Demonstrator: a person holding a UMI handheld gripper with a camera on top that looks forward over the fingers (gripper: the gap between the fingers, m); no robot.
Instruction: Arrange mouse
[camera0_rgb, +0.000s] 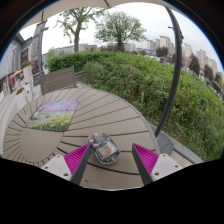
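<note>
A small grey and black mouse (103, 149) lies on the round wooden slatted table (120, 115). It rests between my fingers, close to the left one, with a clear gap to the right one. My gripper (111, 160) is open, with its magenta pads (76, 157) on either side of the mouse and low over the table's near edge. A rectangular mouse mat (55, 113) with a purple and green picture lies on the table beyond the left finger.
A wooden bench (62, 78) stands behind the table. A green hedge (150, 80) runs along the right, with a curved black pole (178, 60) in front of it. Trees and buildings stand far off.
</note>
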